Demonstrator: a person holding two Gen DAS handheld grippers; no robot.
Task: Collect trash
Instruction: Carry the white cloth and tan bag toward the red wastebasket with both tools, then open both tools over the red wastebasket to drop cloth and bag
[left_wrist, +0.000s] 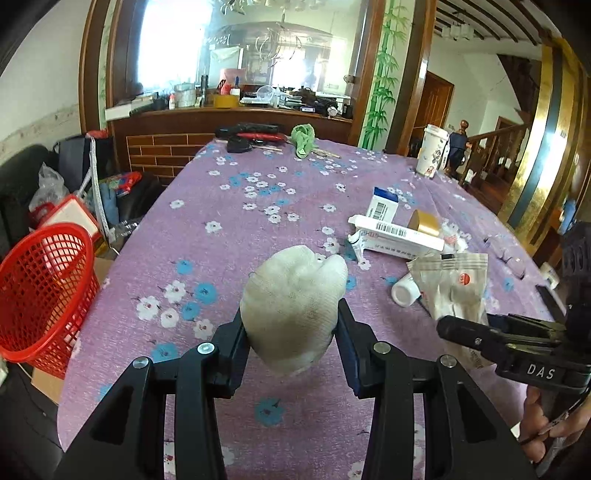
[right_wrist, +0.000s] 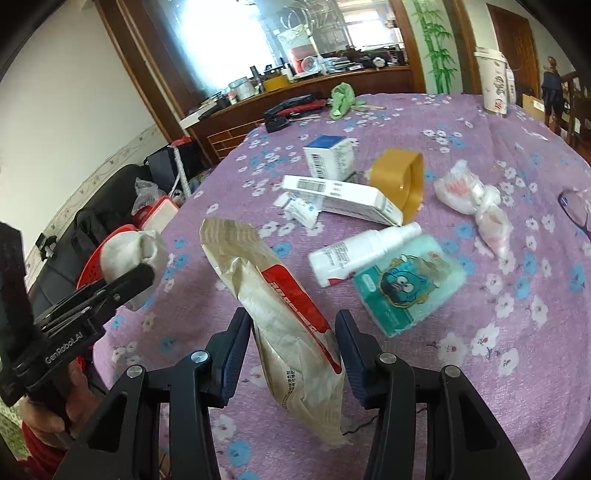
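Observation:
My left gripper (left_wrist: 290, 325) is shut on a balled white cloth (left_wrist: 295, 299) and holds it above the purple flowered tablecloth (left_wrist: 229, 229); the cloth also shows in the right wrist view (right_wrist: 129, 254). My right gripper (right_wrist: 293, 332) is shut on a crumpled beige and red paper packet (right_wrist: 280, 306), lifted off the table; the packet also shows in the left wrist view (left_wrist: 454, 288). A red mesh basket (left_wrist: 40, 288) stands off the table's left edge.
On the table lie white boxes (right_wrist: 340, 195), a yellow tape roll (right_wrist: 402, 177), a white spray bottle (right_wrist: 354, 254), a teal wipes pack (right_wrist: 410, 284), knotted plastic bags (right_wrist: 476, 199), glasses (right_wrist: 576, 210), a green cloth (left_wrist: 303, 140) and a paper cup (left_wrist: 432, 151).

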